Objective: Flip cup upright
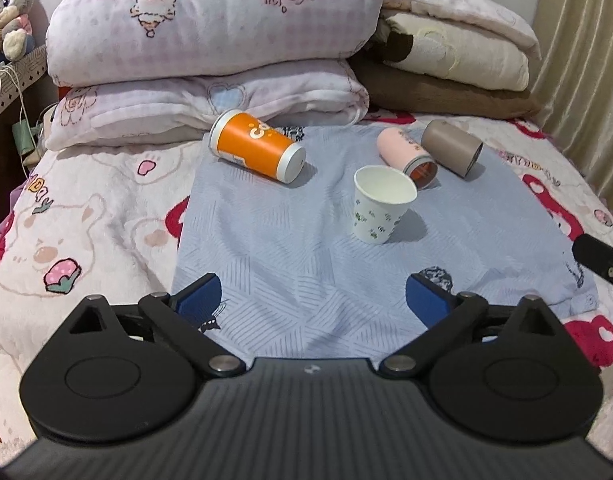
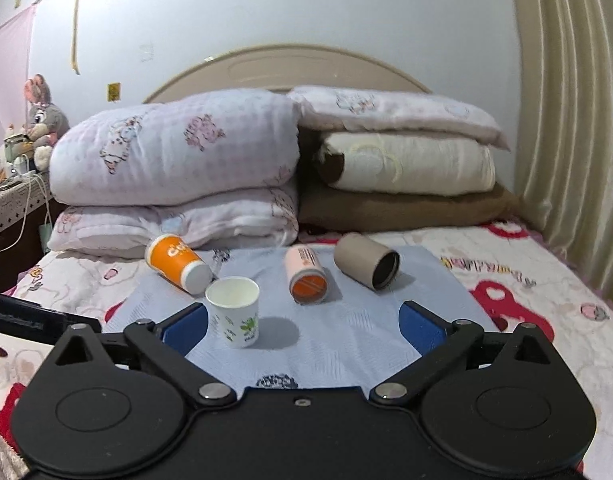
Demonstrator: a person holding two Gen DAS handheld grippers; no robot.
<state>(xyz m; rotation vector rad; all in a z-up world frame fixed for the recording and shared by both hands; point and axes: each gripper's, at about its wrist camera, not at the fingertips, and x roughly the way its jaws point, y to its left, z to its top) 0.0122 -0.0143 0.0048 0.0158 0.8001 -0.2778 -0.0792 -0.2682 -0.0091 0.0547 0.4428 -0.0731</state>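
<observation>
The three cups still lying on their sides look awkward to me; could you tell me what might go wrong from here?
1. The white paper cup already stands upright on soft bedding, close to the pink cup; a claw reaching past could topple it.
2. The pink cup and the brown cup lie close together, so gripping one may nudge the other.
3. The orange cup may roll on the wrinkled blue cloth.
</observation>
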